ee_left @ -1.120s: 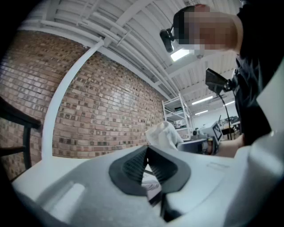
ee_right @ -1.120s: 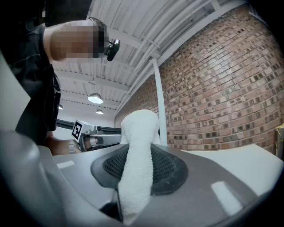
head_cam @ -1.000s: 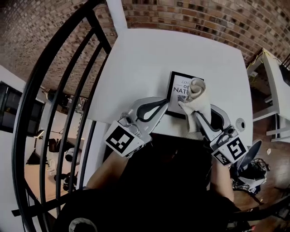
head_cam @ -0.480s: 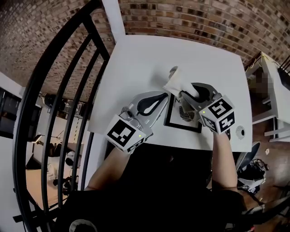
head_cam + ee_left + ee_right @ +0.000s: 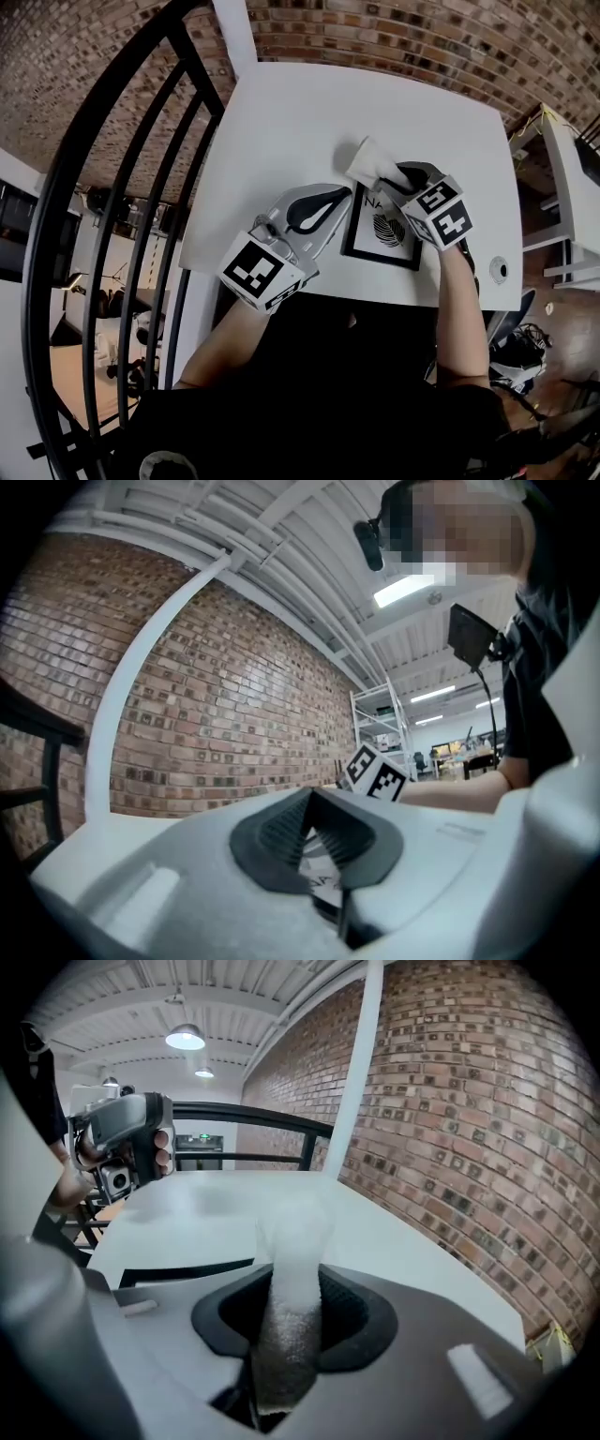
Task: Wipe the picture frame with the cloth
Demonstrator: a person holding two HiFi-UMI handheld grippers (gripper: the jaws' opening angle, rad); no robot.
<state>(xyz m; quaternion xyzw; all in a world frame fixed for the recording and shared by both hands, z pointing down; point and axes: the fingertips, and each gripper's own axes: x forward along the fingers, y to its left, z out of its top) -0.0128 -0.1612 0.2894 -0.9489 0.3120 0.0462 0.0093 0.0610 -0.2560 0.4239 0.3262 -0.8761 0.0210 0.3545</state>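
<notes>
Brickwork (image 5: 422, 37) across the top of the head view, black railing (image 5: 122, 187) curving down the left side, white side table (image 5: 574, 178) at the right edge. Between them a white worktop (image 5: 300, 112), with a small round fitting (image 5: 498, 272) near its lower right corner, too small to identify. Flat on the worktop right of centre, close to the near edge, the picture frame (image 5: 380, 234), black-edged, lying between the two grippers. Covered along its top by the right gripper (image 5: 389, 178) and that gripper's marker cube (image 5: 441, 214). Legible on the print: "NA", the rest of the word hidden under the gripper, and a leaf drawing below the letters. Jaws of the right gripper clamped on the cloth (image 5: 368, 161), pale and bunched, sticking out past the tips toward the upper left, at the frame's upper left corner; contact with the frame not discernible. At the frame's left edge, the left gripper (image 5: 343, 195), jaws drawn together at the tips, a strip of the print visible through the slot between the pads in the left gripper view. Far back in that view, metal shelving (image 5: 380, 726), contents too small to tell. At the upper left of the right gripper view, a hand (image 5: 161, 1152) around the left gripper, ceiling lamp (image 5: 185, 1037) above it.
</notes>
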